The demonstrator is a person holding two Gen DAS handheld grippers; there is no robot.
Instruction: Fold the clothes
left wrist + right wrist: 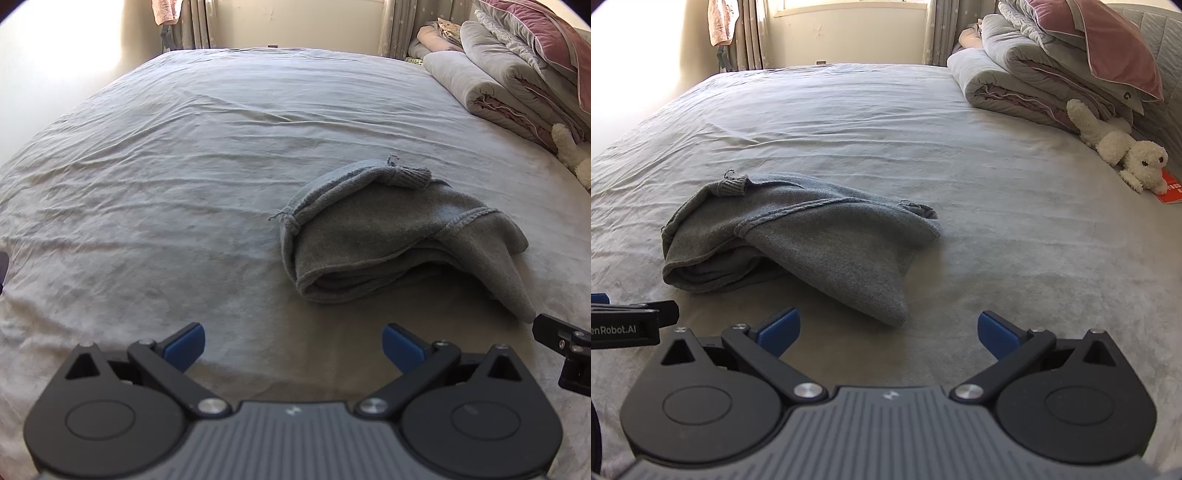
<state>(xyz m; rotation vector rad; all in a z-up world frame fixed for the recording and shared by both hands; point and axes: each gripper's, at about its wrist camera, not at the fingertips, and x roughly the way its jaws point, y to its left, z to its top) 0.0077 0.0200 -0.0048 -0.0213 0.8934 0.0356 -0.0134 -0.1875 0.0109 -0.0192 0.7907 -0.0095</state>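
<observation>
A grey knit garment (399,236) lies folded into a loose bundle on the bed, with a ribbed cuff on top and one pointed flap hanging toward me. In the right wrist view the same garment (812,236) sits left of centre. My left gripper (293,341) is open, its blue fingers wide apart, a short way in front of and left of the bundle. My right gripper (888,330) is also open and empty, just in front of the flap's tip. A black part of the right gripper (565,354) shows at the left view's right edge.
The grey bed sheet (184,166) is wrinkled and spreads wide to the left. Rolled quilts and a pink pillow (1052,62) are stacked at the far right, beside a white plush dog (1123,151) and a red booklet (1171,190). Curtains and a window lie beyond.
</observation>
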